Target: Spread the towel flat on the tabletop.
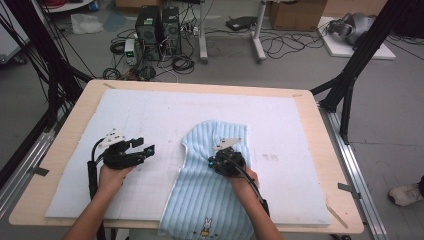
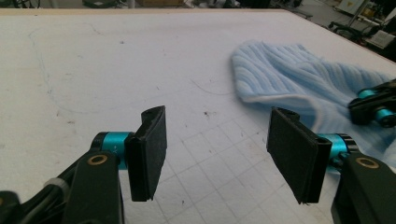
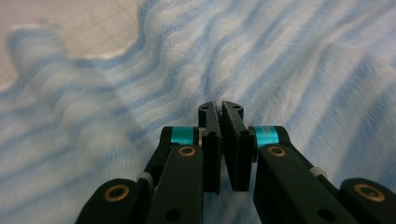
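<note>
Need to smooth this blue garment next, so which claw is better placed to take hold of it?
Probably the right claw: it sits shut over the striped blue garment. The left claw hangs open above the white mat, beside the cloth.

A lab or robotics test room, not a home. Shown by two black computer towers (image 1: 159, 27) standing on the bare grey floor (image 1: 300, 65), ringed by loose tangles of cables (image 1: 175, 62). Black metal frame struts (image 1: 357, 60) rising at both sides of a plain wooden bench (image 1: 312, 120), topped with a white gridded pad (image 1: 150, 115). Metal rails (image 1: 357, 175) running along the floor beside it. Cardboard boxes (image 1: 295, 14) stacked at the back, next to the white legs of another stand (image 1: 257, 30).
</note>
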A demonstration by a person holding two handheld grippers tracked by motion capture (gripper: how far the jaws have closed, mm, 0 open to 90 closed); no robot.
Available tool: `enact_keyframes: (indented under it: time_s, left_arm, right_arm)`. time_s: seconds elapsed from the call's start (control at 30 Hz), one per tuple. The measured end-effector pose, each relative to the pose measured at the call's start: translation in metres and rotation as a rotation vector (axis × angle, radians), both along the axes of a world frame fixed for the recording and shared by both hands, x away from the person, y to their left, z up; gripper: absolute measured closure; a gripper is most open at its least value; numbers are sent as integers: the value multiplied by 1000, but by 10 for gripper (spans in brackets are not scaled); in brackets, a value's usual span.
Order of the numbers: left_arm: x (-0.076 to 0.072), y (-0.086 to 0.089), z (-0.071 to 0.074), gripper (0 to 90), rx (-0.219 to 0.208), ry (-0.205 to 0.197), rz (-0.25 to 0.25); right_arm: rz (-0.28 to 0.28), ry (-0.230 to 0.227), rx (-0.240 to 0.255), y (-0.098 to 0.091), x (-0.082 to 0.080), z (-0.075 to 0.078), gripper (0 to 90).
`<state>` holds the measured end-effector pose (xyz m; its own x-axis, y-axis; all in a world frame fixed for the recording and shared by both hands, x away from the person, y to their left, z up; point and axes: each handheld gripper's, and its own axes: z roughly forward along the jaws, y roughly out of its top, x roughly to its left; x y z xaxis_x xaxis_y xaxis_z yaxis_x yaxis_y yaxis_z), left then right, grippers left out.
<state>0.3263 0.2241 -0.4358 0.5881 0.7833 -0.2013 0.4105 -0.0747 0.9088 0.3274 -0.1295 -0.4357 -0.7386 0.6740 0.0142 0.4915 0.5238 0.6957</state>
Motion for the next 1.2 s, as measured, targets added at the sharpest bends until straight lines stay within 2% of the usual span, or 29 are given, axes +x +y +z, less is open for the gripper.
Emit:
enact_keyframes:
  time_s: [0.07,0.13,0.2,0.23,0.33,0.4,0.47,0.5,0.6,0.63,0.73,0.8,0.83,0.9,1.0,1.1,1.2]
  left_arm:
    - [0,0,0,388,-1,-2,0]
    - [0,0,0,392,4,-1,-1]
    - [0,-2,0,399,5,0,-7]
    - [0,-3,0,410,6,-4,-11]
    - [0,-5,-1,436,14,-3,-28]
    - [1,-7,-2,449,29,0,-34]
    - [2,-8,-3,455,22,5,-44]
    - [3,-9,-3,461,14,6,-52]
    - [6,-14,-1,476,7,5,-83]
    - [7,-17,0,517,16,-3,-106]
    - [13,-30,3,539,25,14,-152]
    - [18,-41,3,537,26,22,-165]
    - [21,-47,3,513,23,29,-162]
    - [28,-59,-2,422,16,17,-123]
    - [39,-73,-9,394,31,67,-118]
    - [46,-85,-10,471,52,81,-122]
    - [52,-98,-8,693,142,139,-85]
  right_arm:
    - [-11,-19,5,-14,-9,1,860]
    - [-49,-34,26,-30,-18,3,859]
    - [-91,-54,25,-43,-22,4,857]
    - [-108,-49,13,-48,-22,5,854]
    - [-142,-40,-38,-58,-24,2,840]
    - [-146,-37,-34,-62,-25,1,810]
    - [-152,-39,-36,-64,-26,3,745]
    - [-151,-42,-23,-65,-27,4,702]
    - [-140,-75,61,-75,-30,11,599]
    - [-151,-84,78,-78,-31,14,592]
    - [-185,-110,96,-92,-34,20,576]
    - [-208,-118,96,-102,-36,21,569]
    - [-219,-119,100,-107,-36,21,563]
    - [-240,-121,101,-116,-36,20,552]
    - [-265,-128,113,-124,-36,21,541]
    - [-286,-137,126,-130,-35,23,514]
    - [-313,-129,122,-133,-34,23,514]
